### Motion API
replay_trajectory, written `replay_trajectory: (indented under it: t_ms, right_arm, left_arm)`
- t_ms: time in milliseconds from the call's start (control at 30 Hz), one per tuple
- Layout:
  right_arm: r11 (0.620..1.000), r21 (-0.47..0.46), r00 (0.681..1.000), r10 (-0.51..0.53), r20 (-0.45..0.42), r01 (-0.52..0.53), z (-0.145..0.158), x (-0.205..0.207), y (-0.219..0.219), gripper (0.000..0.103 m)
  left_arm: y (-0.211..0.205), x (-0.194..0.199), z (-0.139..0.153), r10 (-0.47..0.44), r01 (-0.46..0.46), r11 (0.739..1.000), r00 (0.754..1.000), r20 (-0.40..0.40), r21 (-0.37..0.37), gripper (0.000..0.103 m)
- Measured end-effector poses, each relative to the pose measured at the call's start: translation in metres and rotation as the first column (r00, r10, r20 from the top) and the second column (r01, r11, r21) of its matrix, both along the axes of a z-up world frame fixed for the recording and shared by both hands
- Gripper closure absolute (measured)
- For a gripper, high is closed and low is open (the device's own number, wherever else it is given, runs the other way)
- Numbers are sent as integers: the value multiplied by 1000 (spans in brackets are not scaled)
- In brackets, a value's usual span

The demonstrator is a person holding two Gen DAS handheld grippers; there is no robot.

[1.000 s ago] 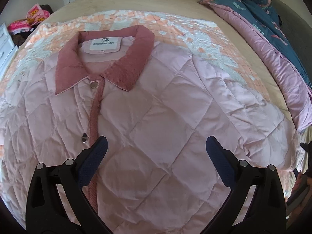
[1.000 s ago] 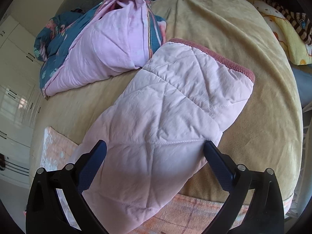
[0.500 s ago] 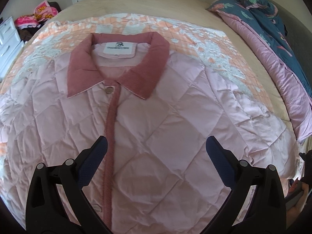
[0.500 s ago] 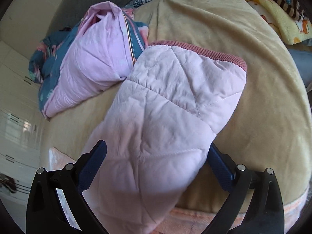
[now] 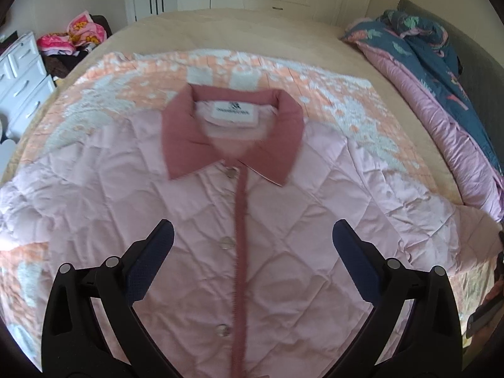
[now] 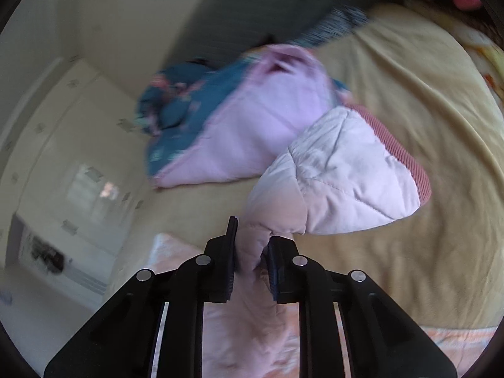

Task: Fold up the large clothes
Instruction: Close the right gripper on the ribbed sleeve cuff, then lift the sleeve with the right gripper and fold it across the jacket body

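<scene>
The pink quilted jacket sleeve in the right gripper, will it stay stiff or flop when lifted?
Probably floppy: the sleeve already bunches and creases where the right gripper pinches it. Its puffy quilting suggests it is light for its bulk. The smooth, slightly shiny fabric may slip, so the cuff end will likely droop.

A white label [image 5: 232,112] is sewn inside the neck of the pink quilted jacket [image 5: 283,236], just below the dark pink collar [image 5: 186,145]. It carries a small dark logo above one line of dark lettering, but the print is too blurred and too small to read. No other text, numbers or signs can be read in either view.
</scene>
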State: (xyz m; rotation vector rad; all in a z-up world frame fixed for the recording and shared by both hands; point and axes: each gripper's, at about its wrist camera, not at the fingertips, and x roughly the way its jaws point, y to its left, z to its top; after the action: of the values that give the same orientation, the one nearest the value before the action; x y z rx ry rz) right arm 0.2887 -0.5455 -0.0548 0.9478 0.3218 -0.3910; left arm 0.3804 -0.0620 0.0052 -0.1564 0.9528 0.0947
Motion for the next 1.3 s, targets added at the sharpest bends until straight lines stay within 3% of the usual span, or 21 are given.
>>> replay_trajectory:
  t_ms: [133,333,633,867,1300]
  right_arm:
    - [989,-110,992,110,61,-103,38,8,39,88]
    - [936,-248,953,283,107,-250,81,23,104,88]
    - [830,-371,881,469,57,-417,106,54,190,88]
    - [753,-454,840,542,18,-476,121,58,252,88]
    - [663,-551,805,592,-28,-507,139,62,333,88]
  left_arm:
    - [24,-12,18,10,-9,1000,999,36,-15,8]
    - [60,-27,31,39,-37,999,997,70,-22,8]
    - [113,-42,27,72,-69,997,994,77,-42,8]
    - [146,-53,11,84,-77,993,993,82,-85,8]
    - [178,-62,-12,65,-39,973,992,106,-225,8]
